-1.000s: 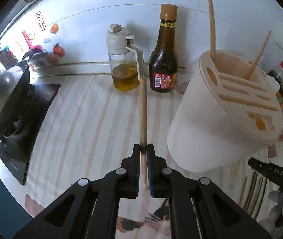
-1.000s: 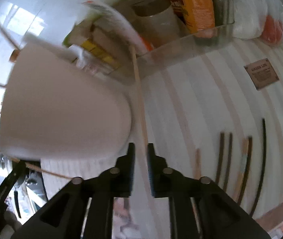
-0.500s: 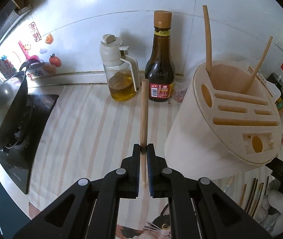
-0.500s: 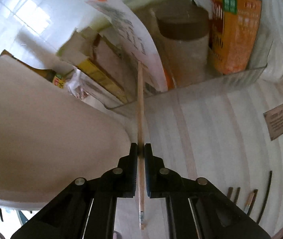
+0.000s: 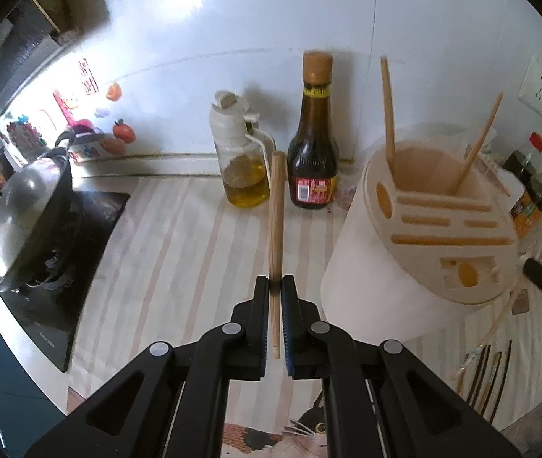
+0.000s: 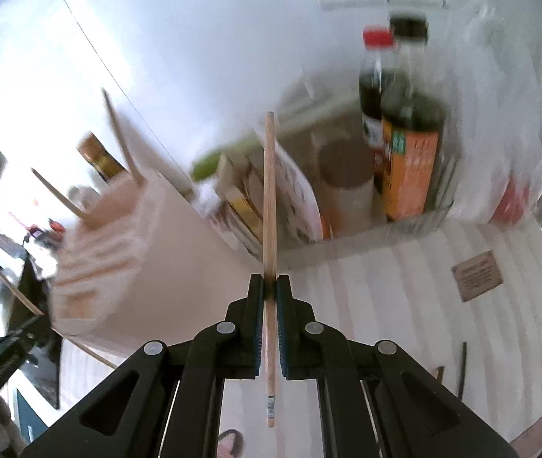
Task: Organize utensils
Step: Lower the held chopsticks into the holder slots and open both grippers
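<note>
My left gripper (image 5: 275,286) is shut on a wooden chopstick (image 5: 276,213) that points forward above the striped counter. The white utensil holder (image 5: 416,244) with a slotted beige top stands to its right, with two chopsticks (image 5: 387,114) upright in its open well. My right gripper (image 6: 269,284) is shut on another wooden chopstick (image 6: 269,191), held up above the counter to the right of the holder (image 6: 125,252). More chopsticks (image 5: 488,370) lie on the counter at the lower right in the left wrist view.
An oil dispenser (image 5: 238,160) and a dark sauce bottle (image 5: 313,141) stand at the back wall. A wok (image 5: 22,217) sits on the stove at left. A clear bin (image 6: 366,229) with bottles (image 6: 408,141) and packets lies ahead of my right gripper.
Both grippers have risen with their chopsticks. The holder's top now shows more from above in the left wrist view. The right gripper has tilted up toward the wall and bottles.
</note>
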Motion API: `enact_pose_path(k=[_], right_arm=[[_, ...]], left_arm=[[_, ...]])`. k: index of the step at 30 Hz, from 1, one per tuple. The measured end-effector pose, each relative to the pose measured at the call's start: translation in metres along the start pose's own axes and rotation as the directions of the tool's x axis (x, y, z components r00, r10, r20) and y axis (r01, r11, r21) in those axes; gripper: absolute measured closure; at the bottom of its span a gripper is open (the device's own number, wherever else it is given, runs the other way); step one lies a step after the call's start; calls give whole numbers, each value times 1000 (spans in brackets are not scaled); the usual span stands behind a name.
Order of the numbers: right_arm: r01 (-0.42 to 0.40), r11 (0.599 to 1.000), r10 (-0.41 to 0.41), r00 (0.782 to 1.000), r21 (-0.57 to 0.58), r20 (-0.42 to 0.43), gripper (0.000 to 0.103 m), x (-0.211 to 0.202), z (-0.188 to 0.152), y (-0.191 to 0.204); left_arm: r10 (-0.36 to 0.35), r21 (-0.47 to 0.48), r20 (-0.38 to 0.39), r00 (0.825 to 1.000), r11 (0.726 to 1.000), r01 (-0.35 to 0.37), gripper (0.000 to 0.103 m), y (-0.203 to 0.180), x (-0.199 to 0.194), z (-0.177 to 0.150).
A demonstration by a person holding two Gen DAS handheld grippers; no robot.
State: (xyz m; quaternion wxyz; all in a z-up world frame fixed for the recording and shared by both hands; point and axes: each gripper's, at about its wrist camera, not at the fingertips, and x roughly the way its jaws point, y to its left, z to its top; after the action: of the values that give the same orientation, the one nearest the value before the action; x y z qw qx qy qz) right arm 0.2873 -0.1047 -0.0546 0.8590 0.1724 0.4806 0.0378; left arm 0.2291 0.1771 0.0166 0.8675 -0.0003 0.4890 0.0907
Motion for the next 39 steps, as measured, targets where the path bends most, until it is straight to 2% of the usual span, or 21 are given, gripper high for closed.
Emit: enact_pose_path(k=[8,12,18,22,31,39], right_arm=[[-86,995,91,985,-40,145,96,-76,38,19],[-131,990,141,968,-61,207,96,-114,58,35],[-161,980,187,945,-115,268,96,-140,91,63],[-159,976,197,937,-149,288,96,-136,106,83],[-137,975,186,934,-176,304,96,-96,126,105],[-135,979,177,933,-153,313,96,-66,136,98]], left_arm=[[2,-11,123,992,1000,0,99,3,-59,18],[-12,-18,191,981,1000,16,99,5,-91,34],[-68,-25,267,961,997,77,99,1,-121,69],[-106,-12,284,953,993,114,99,-8,-121,93],[-213,-20,233,949,974,224,99,-27,-87,131],[-233,-32,200,952,969,244,99,-41,-60,141]])
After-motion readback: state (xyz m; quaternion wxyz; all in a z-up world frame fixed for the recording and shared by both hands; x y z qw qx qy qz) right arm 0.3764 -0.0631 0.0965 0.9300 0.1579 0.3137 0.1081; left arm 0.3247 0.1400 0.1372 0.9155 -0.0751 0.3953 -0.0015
